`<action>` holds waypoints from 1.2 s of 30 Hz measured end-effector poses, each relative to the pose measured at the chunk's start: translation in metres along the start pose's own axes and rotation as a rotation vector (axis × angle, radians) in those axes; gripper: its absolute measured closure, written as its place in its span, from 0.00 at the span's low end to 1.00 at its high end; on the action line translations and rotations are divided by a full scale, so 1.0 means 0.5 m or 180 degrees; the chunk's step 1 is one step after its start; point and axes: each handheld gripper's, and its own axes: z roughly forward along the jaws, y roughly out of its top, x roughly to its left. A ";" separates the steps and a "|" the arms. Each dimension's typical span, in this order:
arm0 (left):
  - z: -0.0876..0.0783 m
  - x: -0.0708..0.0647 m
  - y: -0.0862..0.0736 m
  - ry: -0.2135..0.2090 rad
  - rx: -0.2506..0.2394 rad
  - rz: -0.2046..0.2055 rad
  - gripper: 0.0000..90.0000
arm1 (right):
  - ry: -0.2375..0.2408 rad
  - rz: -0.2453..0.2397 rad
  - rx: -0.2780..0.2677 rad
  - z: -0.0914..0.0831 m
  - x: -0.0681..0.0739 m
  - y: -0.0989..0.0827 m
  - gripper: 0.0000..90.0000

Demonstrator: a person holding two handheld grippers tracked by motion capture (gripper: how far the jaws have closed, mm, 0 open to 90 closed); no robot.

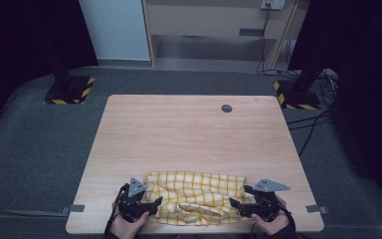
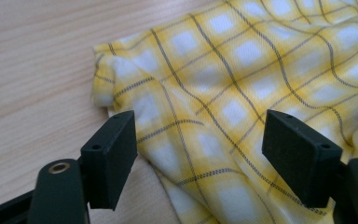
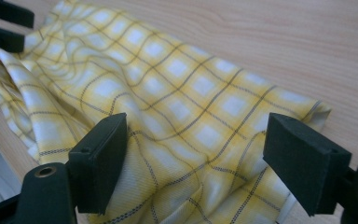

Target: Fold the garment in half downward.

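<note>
Wooden table (image 1: 189, 134), pale grain, large; a small dark round grommet (image 1: 227, 108) sits far beyond both claws, toward the table's far edge.

Yellow checked cloth (image 1: 194, 196), crumpled, lies on the table between the two claws at the near edge; rumpled folds and a loose strip along its near side; in the left gripper view the cloth (image 2: 242, 93) spreads ahead of and under the jaw gap, its corner just past the left-hand jaw; in the right gripper view the cloth (image 3: 168, 107) runs from beneath the gap away to the far left.

Left gripper (image 1: 151, 205) at the cloth's left end; jaws wide apart, fabric between them, pads not pressing on it; same claw up close (image 2: 200, 158).

Right gripper (image 1: 236, 204) at the cloth's right end; jaws likewise wide, cloth below the gap, nothing clamped (image 3: 196, 158).
</note>
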 end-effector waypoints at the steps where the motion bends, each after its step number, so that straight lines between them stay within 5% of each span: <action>1: 0.001 -0.001 -0.001 0.0005 0.0021 0.0000 0.30 | 0.0003 0.0005 -0.0040 -0.006 0.000 0.002 0.25; 10: 0.011 -0.007 -0.011 0.0092 0.0177 0.0061 0.36 | -0.0185 0.0086 -0.0337 -0.033 -0.011 0.015 0.25; 18: 0.009 -0.010 -0.010 0.0152 0.0223 0.0138 0.43 | -0.0166 -0.0194 0.0074 0.020 0.012 -0.008 0.23; 25: 0.006 -0.009 -0.009 0.0166 0.0262 0.0189 0.46 | -0.0424 -0.0532 0.0419 0.051 0.006 -0.038 0.23; 36: -0.001 0.014 -0.010 0.0163 0.0324 0.0134 0.42 | -0.0386 -0.0590 0.0415 0.041 -0.012 -0.041 0.23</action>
